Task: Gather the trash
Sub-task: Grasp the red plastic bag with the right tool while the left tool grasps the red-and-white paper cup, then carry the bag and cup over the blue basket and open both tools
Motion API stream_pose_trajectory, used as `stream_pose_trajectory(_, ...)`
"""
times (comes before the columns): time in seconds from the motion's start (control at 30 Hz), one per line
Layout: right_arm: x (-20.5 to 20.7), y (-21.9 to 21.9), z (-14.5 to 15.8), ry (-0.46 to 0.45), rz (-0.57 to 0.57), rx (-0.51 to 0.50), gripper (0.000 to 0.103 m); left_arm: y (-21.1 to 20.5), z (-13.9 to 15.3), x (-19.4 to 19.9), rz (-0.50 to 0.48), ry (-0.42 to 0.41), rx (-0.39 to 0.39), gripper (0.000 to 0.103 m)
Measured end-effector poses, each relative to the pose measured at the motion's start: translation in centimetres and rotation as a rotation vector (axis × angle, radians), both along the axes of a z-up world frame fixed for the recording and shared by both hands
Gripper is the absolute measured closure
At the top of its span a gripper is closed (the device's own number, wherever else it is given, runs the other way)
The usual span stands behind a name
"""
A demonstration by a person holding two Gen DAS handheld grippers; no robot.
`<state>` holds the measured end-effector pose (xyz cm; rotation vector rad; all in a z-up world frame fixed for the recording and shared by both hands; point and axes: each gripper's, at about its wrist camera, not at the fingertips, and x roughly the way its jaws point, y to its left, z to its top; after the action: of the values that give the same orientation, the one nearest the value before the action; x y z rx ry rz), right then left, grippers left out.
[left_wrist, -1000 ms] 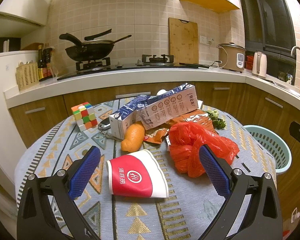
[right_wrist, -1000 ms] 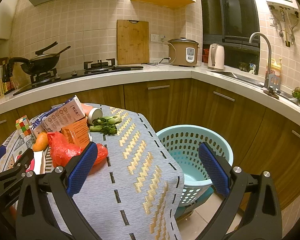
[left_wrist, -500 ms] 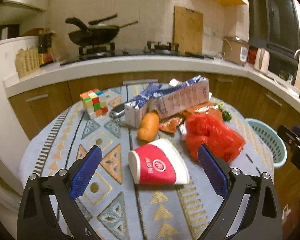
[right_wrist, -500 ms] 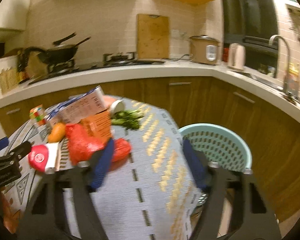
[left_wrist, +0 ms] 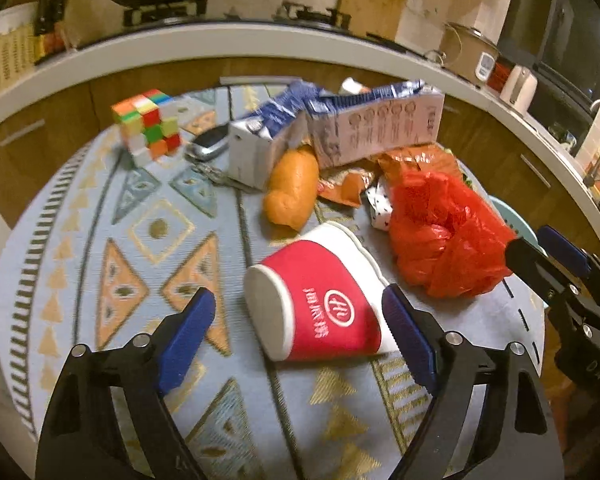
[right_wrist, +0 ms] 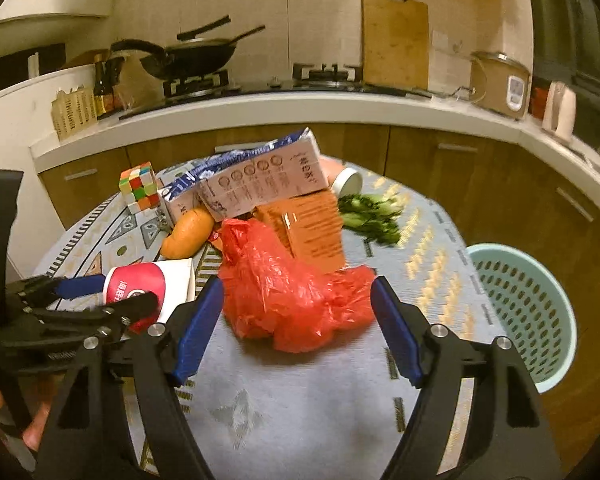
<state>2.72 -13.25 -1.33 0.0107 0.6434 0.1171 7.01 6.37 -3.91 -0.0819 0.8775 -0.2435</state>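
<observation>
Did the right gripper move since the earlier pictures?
Yes. The right gripper has swung from the turquoise basket leftward to the red plastic bag, jaws open, having just widened.

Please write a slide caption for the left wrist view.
Open left gripper straddling a tipped red paper cup beside a red plastic bag.
</observation>
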Motion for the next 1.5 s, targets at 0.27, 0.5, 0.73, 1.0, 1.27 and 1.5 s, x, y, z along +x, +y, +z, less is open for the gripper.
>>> stream_pose_trajectory(0.27, 2.4, 0.7, -1.8, 0.088, 0.027, -0.027, 0.031, -0.5, -0.5, 0.8, 0.016, 0.004, -0.014, 0.044)
stream_pose_trajectory(0.5, 2.7, 0.9, -1.8, 0.101, 0.060, -0.031, 0.069, -0.3, 1.0, -0.2, 0.025, -0.031, -0.026, 0.055)
stream_pose_trajectory(0.73, 1.0, -0.3, 1.2, 0.018, 0.060, 0.020, 0.076, 0.0, 3.6, -2.1, 0.028, -0.109, -0.049, 0.057)
stream_pose_trajectory(1.0, -0.5, -4.8, 4.9, -0.074, -0.031, 0.054, 0.076, -3.3, 8.4, -2.3, -0.038, -0.226, -0.062, 0.057)
stream_pose_trajectory(1.27, -1.8, -14.2, 7.0, -0.138, -0.245, 0.076, 0.076, -12.3, 11.1, 0.4, -0.193, -0.283, -0.058, 0.057)
stream_pose_trajectory(1.5, -1.5, -23.3, 3.9, -0.049, -0.463, 0.093, 0.076, -22.8, 9.4, 3.7, -0.351, -0.218, -0.048, 0.056)
